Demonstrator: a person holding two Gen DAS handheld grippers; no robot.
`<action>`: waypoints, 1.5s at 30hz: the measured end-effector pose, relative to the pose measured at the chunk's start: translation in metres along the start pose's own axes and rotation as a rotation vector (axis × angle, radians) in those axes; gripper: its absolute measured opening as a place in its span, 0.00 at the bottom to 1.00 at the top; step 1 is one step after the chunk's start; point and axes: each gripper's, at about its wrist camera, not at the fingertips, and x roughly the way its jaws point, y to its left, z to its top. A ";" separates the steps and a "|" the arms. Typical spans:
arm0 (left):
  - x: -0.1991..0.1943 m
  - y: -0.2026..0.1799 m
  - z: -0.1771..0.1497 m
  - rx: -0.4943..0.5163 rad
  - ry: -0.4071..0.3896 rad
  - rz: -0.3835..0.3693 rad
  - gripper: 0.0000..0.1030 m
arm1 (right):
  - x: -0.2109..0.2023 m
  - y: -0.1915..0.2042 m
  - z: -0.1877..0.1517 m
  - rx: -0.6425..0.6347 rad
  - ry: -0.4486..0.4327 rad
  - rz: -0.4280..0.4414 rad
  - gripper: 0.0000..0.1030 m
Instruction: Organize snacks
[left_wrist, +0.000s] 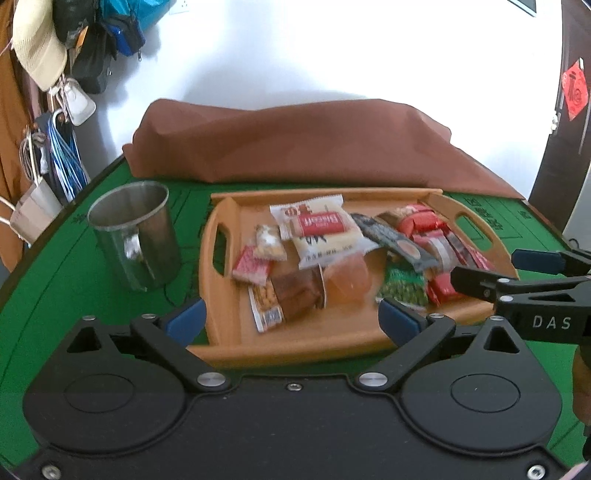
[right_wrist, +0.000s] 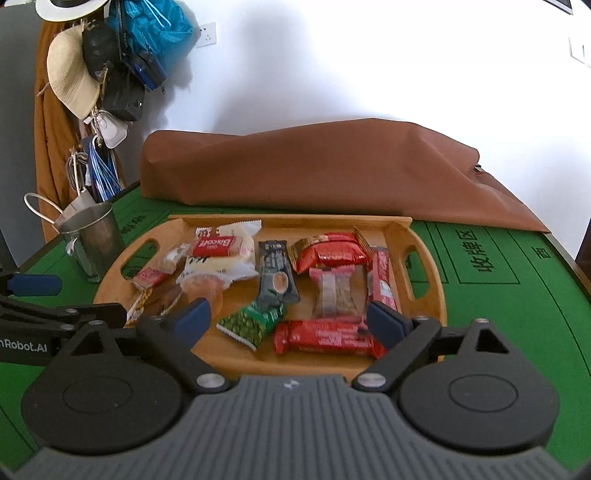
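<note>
Both hand-held grippers, left (left_wrist: 291, 317) and right (right_wrist: 291, 319), released, empty; red bar (right_wrist: 327, 336) just ahead of right, long axis crosswise to fingers; right nearer.

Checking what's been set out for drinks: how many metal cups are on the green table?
1. The metal cup stands upright on the green table, just left of the wooden tray. The brown cloth could hide more.

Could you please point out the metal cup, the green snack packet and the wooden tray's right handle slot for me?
metal cup (left_wrist: 136, 236): left wrist view, on its side wall by the handle.
green snack packet (right_wrist: 253, 321): right wrist view, middle of the wrapper.
wooden tray (right_wrist: 424, 273): right wrist view, rim beside the right handle slot.
</note>
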 end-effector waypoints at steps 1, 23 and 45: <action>-0.002 0.001 -0.003 -0.004 0.002 -0.006 0.97 | -0.002 0.000 -0.002 -0.001 0.001 0.000 0.94; -0.008 -0.004 -0.059 -0.021 0.043 0.006 0.99 | -0.021 -0.003 -0.059 0.034 0.092 -0.014 1.00; 0.012 -0.014 -0.080 -0.008 0.103 0.058 1.00 | -0.010 -0.003 -0.076 0.026 0.180 -0.076 1.00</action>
